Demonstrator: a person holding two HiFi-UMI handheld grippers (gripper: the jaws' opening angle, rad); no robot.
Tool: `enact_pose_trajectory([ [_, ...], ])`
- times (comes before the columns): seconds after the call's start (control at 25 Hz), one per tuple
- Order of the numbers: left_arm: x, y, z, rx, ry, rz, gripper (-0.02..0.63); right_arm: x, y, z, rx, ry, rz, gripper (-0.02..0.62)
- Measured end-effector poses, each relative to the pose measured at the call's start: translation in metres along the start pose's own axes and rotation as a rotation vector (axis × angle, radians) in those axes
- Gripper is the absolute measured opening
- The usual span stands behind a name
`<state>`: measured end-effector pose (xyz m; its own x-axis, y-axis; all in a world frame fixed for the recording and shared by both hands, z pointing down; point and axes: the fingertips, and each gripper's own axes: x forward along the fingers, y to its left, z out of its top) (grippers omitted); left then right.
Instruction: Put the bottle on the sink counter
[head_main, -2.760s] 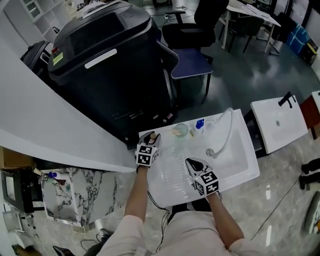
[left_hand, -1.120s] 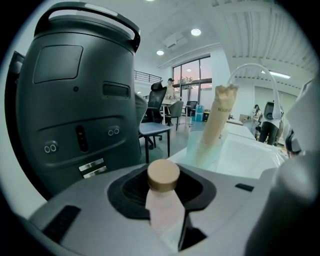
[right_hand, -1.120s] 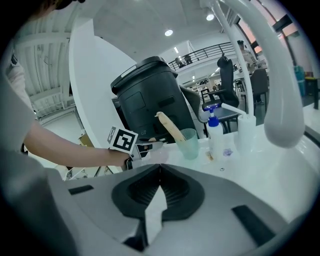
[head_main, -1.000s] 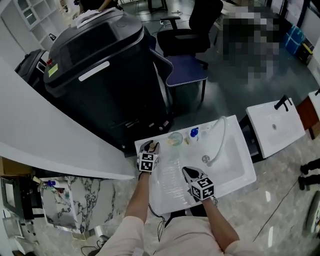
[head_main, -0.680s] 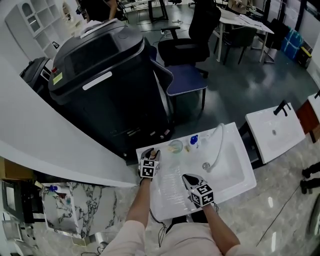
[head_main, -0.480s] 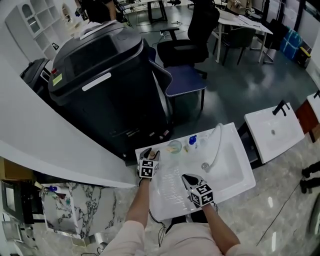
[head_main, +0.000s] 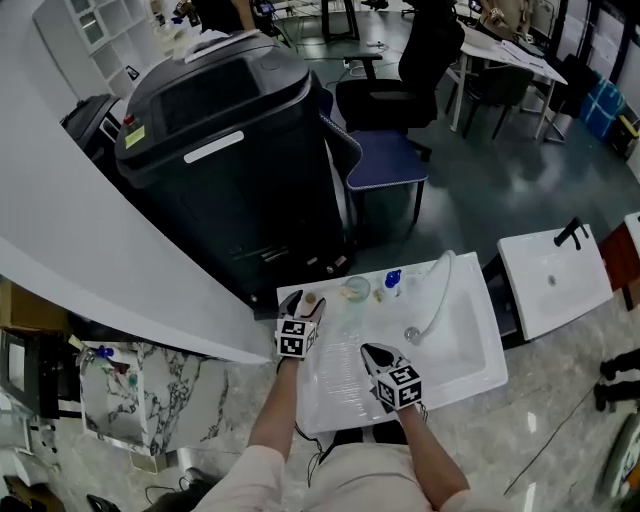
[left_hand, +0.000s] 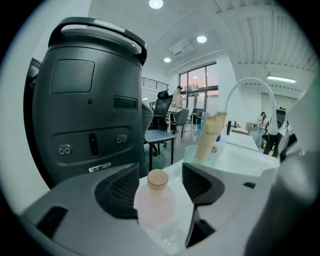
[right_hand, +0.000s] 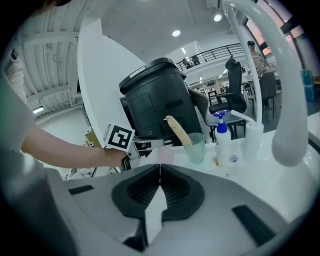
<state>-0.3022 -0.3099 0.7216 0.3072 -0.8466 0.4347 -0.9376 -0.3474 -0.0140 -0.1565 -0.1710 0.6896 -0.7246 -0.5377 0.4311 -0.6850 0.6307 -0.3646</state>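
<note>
The bottle (left_hand: 156, 200), clear and pinkish with a tan cap, stands upright on the white table (head_main: 325, 400), right between the two jaws of the left tool (left_hand: 160, 173). Those jaws have just been opening and now stand wide, with a gap showing on each side of the bottle, so the pads do not press on it. In the head view the bottle sits at the tool's 12 o'clock, near the table's far left corner.

The right tool (right_hand: 160, 172) has its jaws closed together with nothing between them. In its own view the bottle and the left tool lie well apart from it, at about 11 o'clock.

At 2 o'clock from the bottle, in the left gripper view, stands a translucent cup (left_hand: 200, 152) with a cream tube (left_hand: 210, 134) leaning inside it. Just beside the cup, at its 3 o'clock in the right gripper view, is a blue-topped dispenser (right_hand: 223, 140). The basin (head_main: 455, 345) fills the table's right part, under a curved white faucet (head_main: 437, 295).
</note>
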Motion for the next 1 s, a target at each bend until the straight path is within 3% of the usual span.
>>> enact_pose_trajectory([
  [0.32,-0.046,-0.012,0.021,-0.028,-0.032,0.030,0.272,0.014,0.002,0.034,0.015,-0.073,0.060,0.006],
  [0.56,-0.088,-0.032,0.039,-0.106,-0.088,0.032,0.272,0.025,0.017,0.041,-0.040,-0.036,0.102,0.006],
  [0.8,-0.130,-0.035,0.049,-0.172,-0.144,0.130,0.270,0.051,0.038,0.049,-0.110,-0.011,0.168,0.006],
  [1.0,-0.147,-0.043,0.037,-0.258,-0.131,0.199,0.270,0.054,0.038,0.046,-0.124,0.014,0.186,0.006],
])
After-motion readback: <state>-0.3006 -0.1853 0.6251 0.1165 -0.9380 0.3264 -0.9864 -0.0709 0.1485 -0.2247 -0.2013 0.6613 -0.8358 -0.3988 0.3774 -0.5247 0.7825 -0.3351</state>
